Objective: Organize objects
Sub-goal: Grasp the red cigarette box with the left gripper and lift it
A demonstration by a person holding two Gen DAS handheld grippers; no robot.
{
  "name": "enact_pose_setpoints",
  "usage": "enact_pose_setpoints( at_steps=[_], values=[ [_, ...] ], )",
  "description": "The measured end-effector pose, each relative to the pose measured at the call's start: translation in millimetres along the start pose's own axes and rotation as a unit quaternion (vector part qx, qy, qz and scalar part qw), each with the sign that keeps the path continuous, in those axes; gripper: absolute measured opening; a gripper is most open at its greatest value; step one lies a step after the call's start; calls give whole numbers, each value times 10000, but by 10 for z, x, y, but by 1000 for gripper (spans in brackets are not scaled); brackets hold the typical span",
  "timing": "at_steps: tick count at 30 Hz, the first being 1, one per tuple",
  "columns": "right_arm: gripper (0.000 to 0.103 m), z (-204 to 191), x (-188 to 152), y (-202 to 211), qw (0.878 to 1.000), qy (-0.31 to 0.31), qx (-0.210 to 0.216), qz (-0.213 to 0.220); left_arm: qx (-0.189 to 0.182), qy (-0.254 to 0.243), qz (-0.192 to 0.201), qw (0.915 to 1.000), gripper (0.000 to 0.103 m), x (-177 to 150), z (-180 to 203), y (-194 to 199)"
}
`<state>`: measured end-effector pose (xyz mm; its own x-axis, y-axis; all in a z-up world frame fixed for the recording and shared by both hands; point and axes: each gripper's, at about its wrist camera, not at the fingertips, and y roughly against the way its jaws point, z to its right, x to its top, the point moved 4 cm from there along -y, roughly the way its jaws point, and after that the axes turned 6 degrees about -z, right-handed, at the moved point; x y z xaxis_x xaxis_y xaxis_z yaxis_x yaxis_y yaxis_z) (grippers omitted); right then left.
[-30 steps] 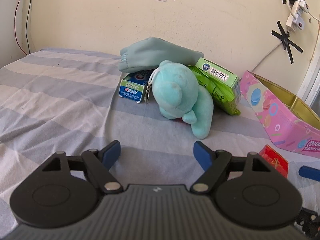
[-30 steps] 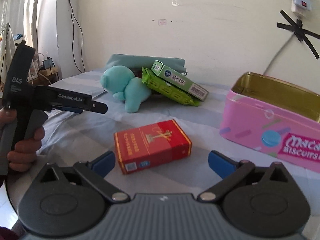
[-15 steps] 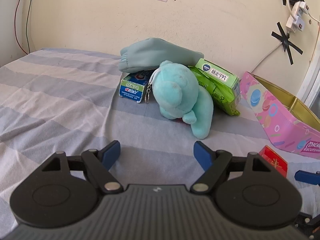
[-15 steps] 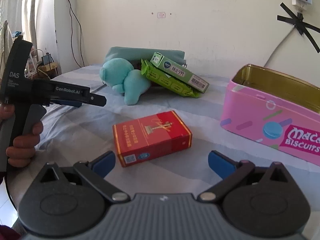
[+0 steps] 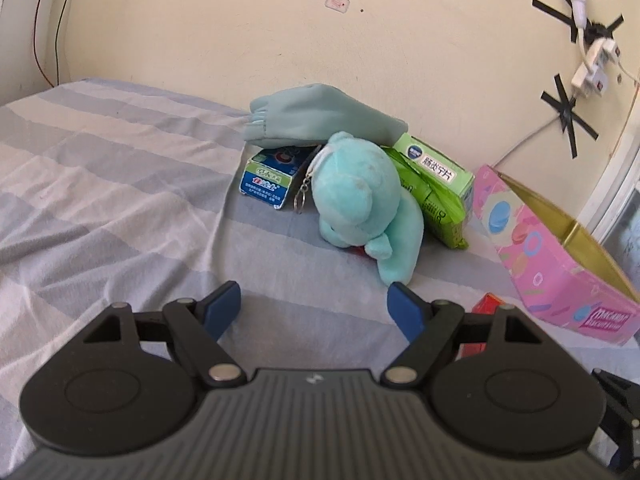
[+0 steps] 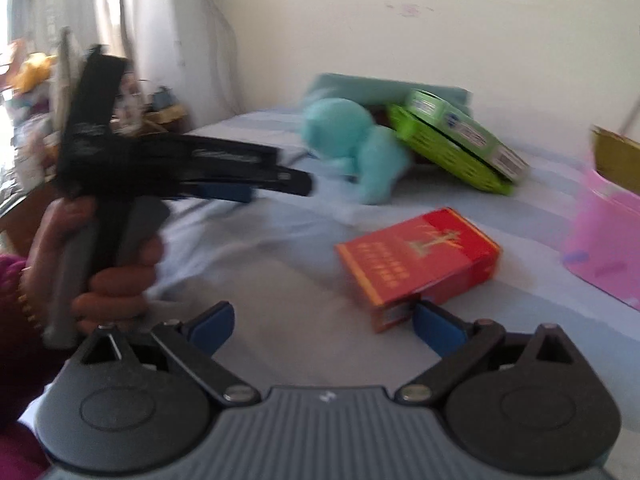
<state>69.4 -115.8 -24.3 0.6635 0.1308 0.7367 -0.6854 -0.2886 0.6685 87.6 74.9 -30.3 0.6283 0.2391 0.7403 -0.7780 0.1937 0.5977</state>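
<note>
On a bed covered with a grey-and-white striped sheet (image 5: pixel 112 184), a small heap of things lies against the cream wall. A soft turquoise plush toy (image 5: pixel 360 200) with a metal key ring (image 5: pixel 300 200) slumps in front of a pale blue-green fabric pouch (image 5: pixel 320 114), which rests on top of a small blue-and-green cardboard box (image 5: pixel 272 178). To the right of the toy, a light green medicine carton (image 5: pixel 436 168) lies on a bright green plastic packet (image 5: pixel 440 208), both tilted. Further right stands an open pink biscuit tin with a gold inside (image 5: pixel 560 264).

The left gripper (image 5: pixel 316 306) hangs over bare sheet short of the plush toy, its blue-padded jaws spread apart with nothing between them.

The right wrist view is smeared by motion blur. The right gripper (image 6: pixel 322 322) also has its jaws wide apart and empty; a flat red rectangular carton with gold print (image 6: pixel 416 260) lies on the sheet just ahead, and its near corner seems to sit close to the right-hand pad, though the blur makes contact hard to judge. At the left of that view, a hand (image 6: pixel 108 264) in a magenta sleeve (image 6: pixel 12 280) grips the handle of the left gripper, which points toward the plush toy.
</note>
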Motion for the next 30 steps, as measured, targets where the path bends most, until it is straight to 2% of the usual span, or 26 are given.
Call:
enact_pose_setpoints(
  at_steps=[4, 8, 11, 13, 16, 19, 21, 22, 23, 24, 25, 28, 30],
  values=[
    [100, 232, 22, 210, 9989, -129, -376, 265, 9, -30, -44, 10000, 82, -12, 11, 45],
    [98, 627, 58, 365, 9948, -565, -725, 436, -281, -130, -30, 9995, 82, -83, 36, 281],
    [89, 857, 120, 343, 9923, -949, -658, 459, -734, -209, -249, 9968, 82, -174, 119, 434],
    [75, 918, 164, 274, 9918, -1078, -523, 452, -1082, -264, -461, 9927, 81, -247, 227, 499],
    [67, 929, 246, 148, 9928, -1053, -345, 452, -1635, -514, -715, 9826, 81, -345, 487, 560],
    [63, 915, 331, -13, 9941, -992, -241, 371, -1974, -787, -887, 9731, 80, -395, 761, 507],
    [62, 940, 360, -111, 9940, -1022, -248, 293, -1986, -855, -1096, 9702, 77, -428, 896, 341],
    [59, 967, 346, -145, 9935, -1088, -245, 216, -1946, -908, -1190, 9694, 71, -452, 956, 264],
    [57, 995, 324, -167, 9925, -1201, -185, 146, -1847, -969, -1279, 9696, 71, -474, 997, 177],
    [56, 1031, 287, -152, 9900, -1402, 11, 132, -1699, -992, -1355, 9711, 66, -491, 1005, 103],
    [50, 1043, 255, -131, 9877, -1547, 197, 86, -1567, -1001, -1386, 9727, 58, -489, 1004, 43],
    [49, 1023, 99, 20, 9824, -1713, 748, 79, -1256, -952, -1132, 9810, 58, -402, 870, 49],
    [50, 975, 20, 142, 9843, -1531, 851, 195, -1192, -626, -1052, 9853, 58, -312, 690, 52]
  ],
)
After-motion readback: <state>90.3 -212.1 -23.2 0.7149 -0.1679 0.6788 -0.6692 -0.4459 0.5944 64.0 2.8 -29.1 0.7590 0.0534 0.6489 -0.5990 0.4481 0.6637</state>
